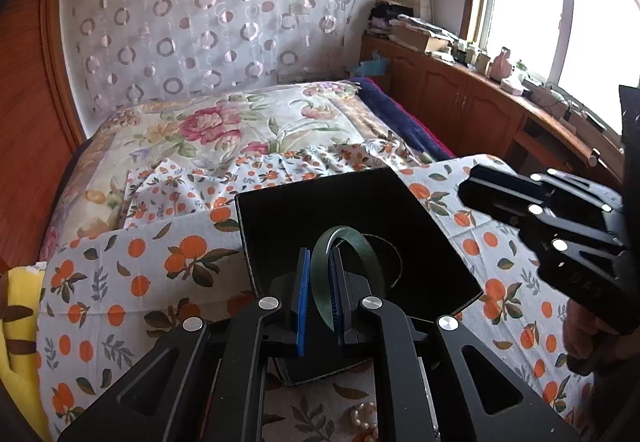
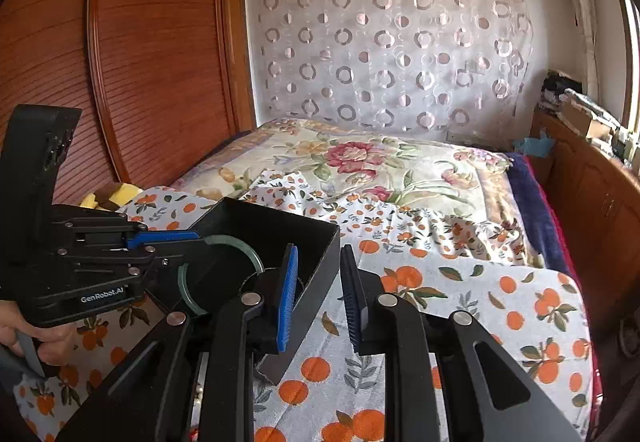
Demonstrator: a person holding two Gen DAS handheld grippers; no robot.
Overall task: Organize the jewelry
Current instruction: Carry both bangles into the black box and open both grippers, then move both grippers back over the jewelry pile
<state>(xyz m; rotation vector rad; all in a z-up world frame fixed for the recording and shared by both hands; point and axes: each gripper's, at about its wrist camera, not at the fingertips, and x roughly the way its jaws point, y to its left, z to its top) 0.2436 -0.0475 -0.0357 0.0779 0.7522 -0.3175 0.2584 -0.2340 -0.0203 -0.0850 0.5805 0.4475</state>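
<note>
A dark green bangle [image 1: 347, 262] is held between the blue pads of my left gripper [image 1: 320, 284], above the open black box [image 1: 320, 201] on the orange-print cloth. In the right wrist view the bangle [image 2: 224, 270] hangs inside the box [image 2: 320, 254] with the left gripper [image 2: 176, 242] shut on its rim. My right gripper [image 2: 320, 282] is open and empty beside the box's right wall; it also shows in the left wrist view [image 1: 472, 185]. A pearl piece [image 1: 364, 422] lies on the cloth below the left gripper.
The orange-print cloth [image 2: 480, 302] covers the near end of a bed with a floral quilt [image 2: 360, 161]. A yellow cushion [image 1: 16, 322] lies at the left. Wooden cabinets [image 1: 460, 101] run along the right under the window.
</note>
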